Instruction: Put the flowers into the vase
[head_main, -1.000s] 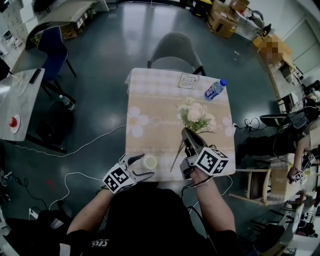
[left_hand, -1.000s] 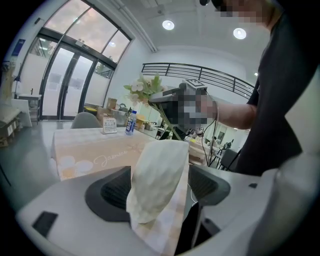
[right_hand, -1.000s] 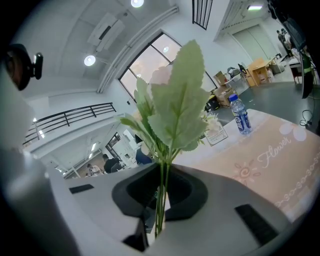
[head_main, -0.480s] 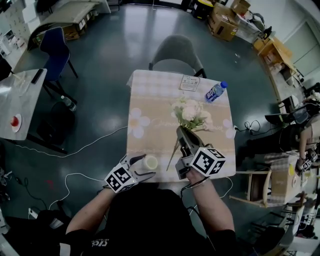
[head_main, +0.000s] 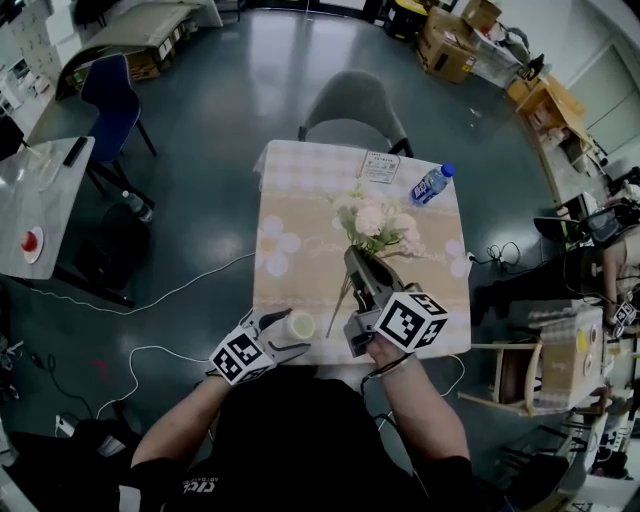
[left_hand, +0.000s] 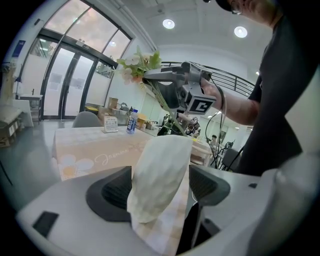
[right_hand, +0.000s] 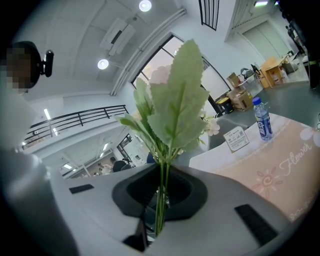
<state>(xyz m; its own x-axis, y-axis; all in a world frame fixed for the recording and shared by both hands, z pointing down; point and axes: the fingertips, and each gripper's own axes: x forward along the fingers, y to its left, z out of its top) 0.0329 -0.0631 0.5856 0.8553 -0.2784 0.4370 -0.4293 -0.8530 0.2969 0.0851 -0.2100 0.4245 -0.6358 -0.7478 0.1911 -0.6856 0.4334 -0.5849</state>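
Above the table (head_main: 300, 200), flowers (head_main: 375, 220) clamped by the right gripper (head_main: 352, 264) await lowering into the vase (head_main: 299, 323) clasped by the left gripper (head_main: 283, 334).

Matt faceted vase (head_main: 299, 324); smooth cloth tablecloth (head_main: 290, 200)

Head view: from high above, steeply down on the whole surface (head_main: 300, 215). Left and right gripper views: from the near edge, close along own jaws, facing the far edge. Shared by all three: bottle (head_main: 431, 183) and card (head_main: 378, 166) by the far edge.
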